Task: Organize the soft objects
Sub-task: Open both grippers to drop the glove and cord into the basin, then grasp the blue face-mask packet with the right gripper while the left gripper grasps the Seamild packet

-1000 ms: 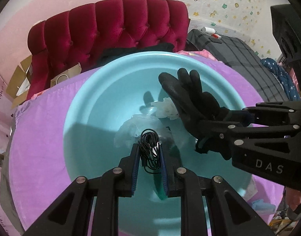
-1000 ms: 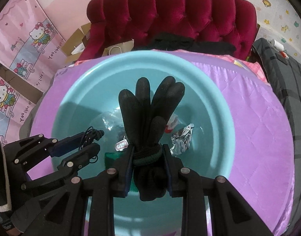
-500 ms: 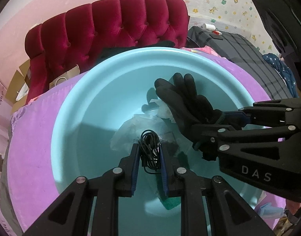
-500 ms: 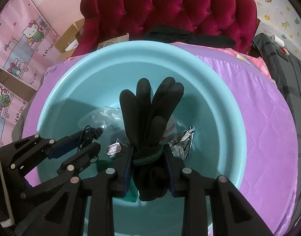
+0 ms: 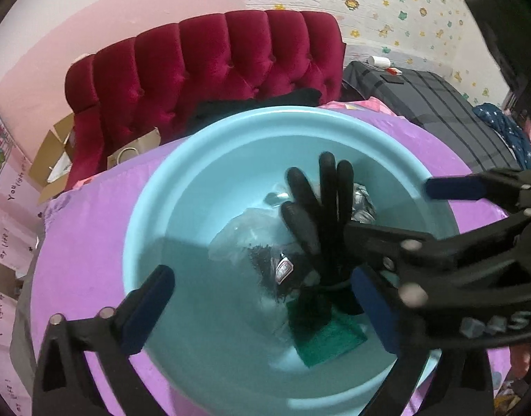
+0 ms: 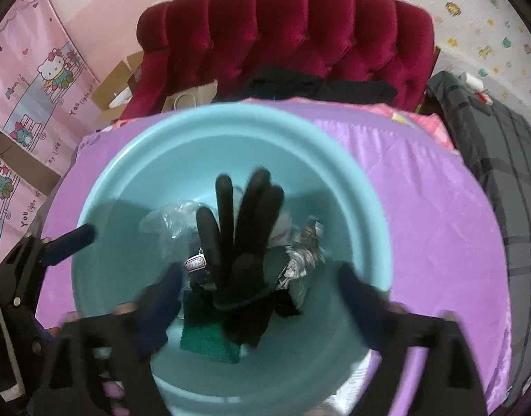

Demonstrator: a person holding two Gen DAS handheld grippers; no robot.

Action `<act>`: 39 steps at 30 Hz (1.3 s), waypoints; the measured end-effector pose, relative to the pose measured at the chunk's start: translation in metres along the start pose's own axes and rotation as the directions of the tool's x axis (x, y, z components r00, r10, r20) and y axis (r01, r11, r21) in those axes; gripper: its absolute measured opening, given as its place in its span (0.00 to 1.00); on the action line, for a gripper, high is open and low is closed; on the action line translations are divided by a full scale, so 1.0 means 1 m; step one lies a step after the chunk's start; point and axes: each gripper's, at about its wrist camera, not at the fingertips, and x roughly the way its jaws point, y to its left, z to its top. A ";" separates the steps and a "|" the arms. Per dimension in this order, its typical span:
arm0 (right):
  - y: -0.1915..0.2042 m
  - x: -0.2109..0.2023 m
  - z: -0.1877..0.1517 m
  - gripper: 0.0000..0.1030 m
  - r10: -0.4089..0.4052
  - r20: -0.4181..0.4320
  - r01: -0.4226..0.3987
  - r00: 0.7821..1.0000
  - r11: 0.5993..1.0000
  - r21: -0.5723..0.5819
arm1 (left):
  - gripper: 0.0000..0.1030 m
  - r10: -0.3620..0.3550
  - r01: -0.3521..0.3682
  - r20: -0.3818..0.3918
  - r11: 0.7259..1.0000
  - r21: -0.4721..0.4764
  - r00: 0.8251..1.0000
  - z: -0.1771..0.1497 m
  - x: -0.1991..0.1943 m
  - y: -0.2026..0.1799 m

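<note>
A black glove (image 6: 244, 242) lies inside the light blue basin (image 6: 352, 173), loose between the wide-open jaws of my right gripper (image 6: 258, 287). It also shows in the left wrist view (image 5: 320, 222). My left gripper (image 5: 265, 298) is open and empty over the basin (image 5: 154, 208). A dark tangled cable with a white tag (image 5: 275, 270) lies on the basin floor beside a green cloth (image 5: 327, 339), clear plastic (image 5: 241, 228) and crumpled foil (image 6: 307, 253).
The basin sits on a purple quilted cover (image 6: 421, 208). A red tufted headboard (image 6: 282, 34) stands behind, with black clothing (image 6: 317, 86) at its base. Cardboard boxes (image 5: 54, 152) lie at the left, a grey striped blanket (image 5: 438, 104) at the right.
Both grippers have opened. The left one let go of the black cable and the right one let go of the black glove; both things now lie in the basin.
</note>
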 end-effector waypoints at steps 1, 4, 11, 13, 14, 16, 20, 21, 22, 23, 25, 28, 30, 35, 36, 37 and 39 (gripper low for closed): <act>0.000 -0.003 -0.001 1.00 -0.003 0.002 0.003 1.000 1.000 -0.001 | 1.00 0.008 -0.008 0.004 1.000 0.002 1.000 -0.002 -0.002 0.000; 0.001 -0.009 -0.006 1.00 -0.009 0.002 0.009 1.000 1.000 -0.004 | 1.00 0.012 -0.012 0.010 1.000 -0.001 1.000 -0.005 -0.010 -0.003; 0.000 -0.030 -0.026 1.00 -0.021 0.002 0.021 1.000 0.999 -0.029 | 1.00 0.016 -0.016 0.019 0.999 0.027 1.000 -0.020 -0.035 -0.012; -0.003 -0.040 -0.034 1.00 -0.026 0.012 0.026 1.000 0.999 -0.033 | 1.00 0.018 -0.018 0.023 0.999 0.032 1.000 -0.024 -0.042 -0.014; -0.003 -0.043 -0.037 1.00 -0.028 0.011 0.028 1.000 0.999 -0.034 | 1.00 0.019 -0.020 0.030 0.999 0.032 0.999 -0.027 -0.046 -0.016; -0.004 -0.051 -0.044 1.00 -0.030 0.012 0.030 0.999 0.999 -0.035 | 1.00 0.017 -0.018 0.030 0.999 0.030 0.999 -0.033 -0.053 -0.018; -0.006 -0.066 -0.060 1.00 -0.028 0.014 0.029 1.000 0.999 -0.040 | 1.00 0.000 -0.001 0.023 1.000 0.013 1.000 -0.046 -0.065 -0.021; -0.006 -0.070 -0.065 1.00 -0.027 0.015 0.027 1.000 0.999 -0.041 | 1.00 0.000 -0.001 0.028 1.000 0.014 1.000 -0.049 -0.069 -0.022; -0.007 -0.074 -0.071 1.00 -0.027 0.017 0.028 1.000 0.999 -0.040 | 1.00 0.004 -0.004 0.036 1.000 0.016 0.999 -0.053 -0.074 -0.024; -0.008 -0.077 -0.075 1.00 -0.028 0.017 0.029 0.999 0.999 -0.038 | 1.00 0.004 -0.005 0.041 1.000 0.016 0.999 -0.056 -0.077 -0.025; -0.011 -0.083 -0.085 1.00 -0.023 0.015 0.023 1.000 0.999 -0.033 | 1.00 -0.002 0.001 0.046 1.000 0.011 0.999 -0.064 -0.084 -0.026; -0.015 -0.092 -0.099 1.00 -0.038 0.009 0.038 0.999 0.999 -0.036 | 1.00 -0.003 0.002 0.048 1.000 0.002 0.999 -0.075 -0.093 -0.027; -0.018 -0.096 -0.109 1.00 -0.044 0.006 0.044 0.999 0.998 -0.038 | 1.00 -0.001 0.000 0.054 1.000 0.001 0.999 -0.081 -0.099 -0.028; -0.023 -0.107 -0.134 1.00 -0.042 0.007 0.042 0.999 0.998 -0.050 | 1.00 0.000 0.001 0.061 1.000 -0.002 0.998 -0.100 -0.111 -0.032; -0.024 -0.108 -0.137 1.00 -0.040 0.007 0.041 0.999 0.998 -0.050 | 1.00 -0.001 0.002 0.060 1.000 -0.006 0.998 -0.103 -0.112 -0.032; -0.026 -0.110 -0.142 1.00 -0.038 0.004 0.038 0.999 0.998 -0.050 | 1.00 -0.003 0.004 0.056 1.000 -0.012 0.998 -0.108 -0.114 -0.034; -0.028 -0.112 -0.150 1.00 -0.030 0.000 0.030 1.000 0.998 -0.049 | 1.00 -0.005 0.006 0.056 1.000 -0.014 0.998 -0.114 -0.116 -0.036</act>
